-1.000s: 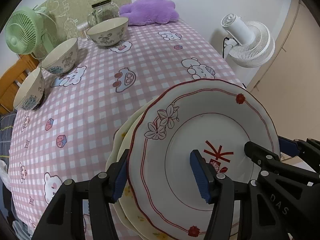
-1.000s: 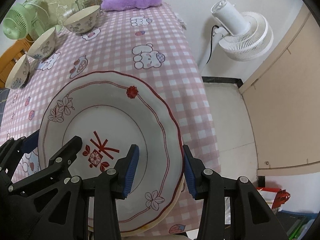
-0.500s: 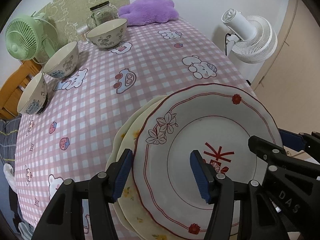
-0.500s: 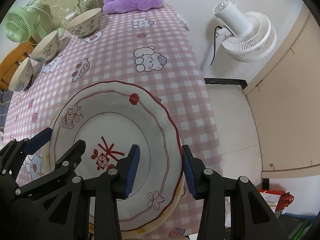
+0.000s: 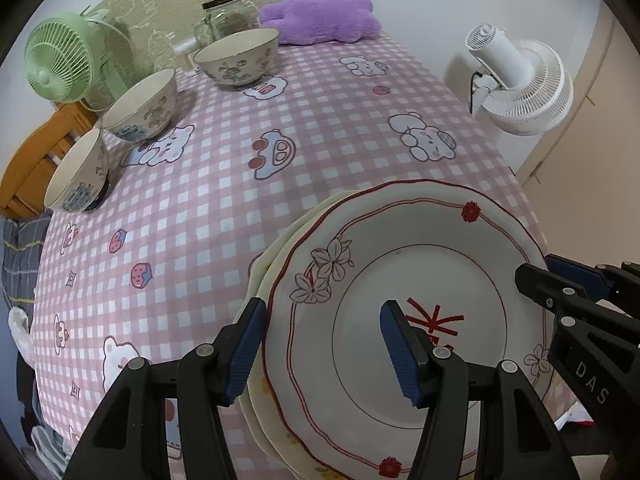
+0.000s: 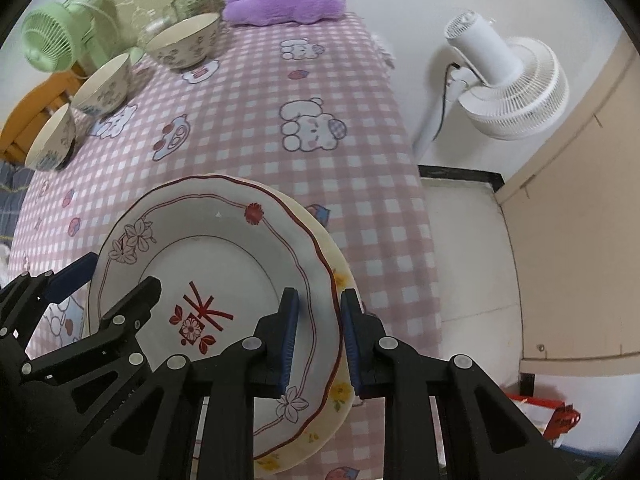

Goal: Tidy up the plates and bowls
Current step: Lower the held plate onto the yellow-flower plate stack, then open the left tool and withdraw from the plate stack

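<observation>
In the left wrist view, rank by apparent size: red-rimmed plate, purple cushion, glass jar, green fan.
1. red-rimmed plate, though nearest the camera
2. purple cushion
3. green fan
4. glass jar

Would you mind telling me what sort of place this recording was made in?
Most likely a home dining corner: a table under a pink checked cartoon tablecloth, a white floor fan by the wall, and a purple plush cushion.

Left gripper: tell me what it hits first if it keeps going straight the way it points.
Most likely the red-patterned plate: the left gripper straddles that plate's left rim, one finger over its well, the other outside over the yellowish plates beneath. Depth is unclear.
</observation>
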Action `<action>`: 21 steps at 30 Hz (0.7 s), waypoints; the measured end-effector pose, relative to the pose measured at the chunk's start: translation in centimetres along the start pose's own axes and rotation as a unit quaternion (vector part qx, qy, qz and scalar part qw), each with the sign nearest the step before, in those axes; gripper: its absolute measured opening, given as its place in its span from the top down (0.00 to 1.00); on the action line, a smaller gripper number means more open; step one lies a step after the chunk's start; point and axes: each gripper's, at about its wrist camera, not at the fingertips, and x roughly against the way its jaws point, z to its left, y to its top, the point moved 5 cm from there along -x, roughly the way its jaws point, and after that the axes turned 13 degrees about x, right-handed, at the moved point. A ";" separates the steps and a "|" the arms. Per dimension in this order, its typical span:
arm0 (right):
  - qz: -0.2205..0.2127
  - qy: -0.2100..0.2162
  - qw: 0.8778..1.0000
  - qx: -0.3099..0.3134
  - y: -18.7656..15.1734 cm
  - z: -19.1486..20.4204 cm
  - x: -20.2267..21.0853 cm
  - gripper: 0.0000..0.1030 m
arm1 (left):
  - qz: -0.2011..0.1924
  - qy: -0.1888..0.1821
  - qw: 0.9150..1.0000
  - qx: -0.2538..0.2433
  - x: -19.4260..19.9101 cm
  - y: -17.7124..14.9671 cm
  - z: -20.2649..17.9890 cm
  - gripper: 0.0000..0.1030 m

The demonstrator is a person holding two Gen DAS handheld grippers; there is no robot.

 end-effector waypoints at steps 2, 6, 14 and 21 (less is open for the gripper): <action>0.003 0.003 1.000 0.010 0.3 0.2 -0.2 0.76 | 0.003 0.001 1.000 0.004 0.0 0.1 0.0 0.40; 0.006 0.018 0.999 0.034 0.8 0.5 -0.4 0.72 | 0.003 0.003 1.000 0.020 0.2 0.4 0.4 0.34; -0.031 0.033 0.997 0.067 2.9 1.3 0.8 0.42 | -0.005 0.016 0.998 0.056 1.2 1.4 2.3 0.24; -0.051 0.050 0.996 0.046 5.0 2.5 2.2 0.42 | -0.024 0.007 0.996 0.087 2.8 3.2 4.9 0.18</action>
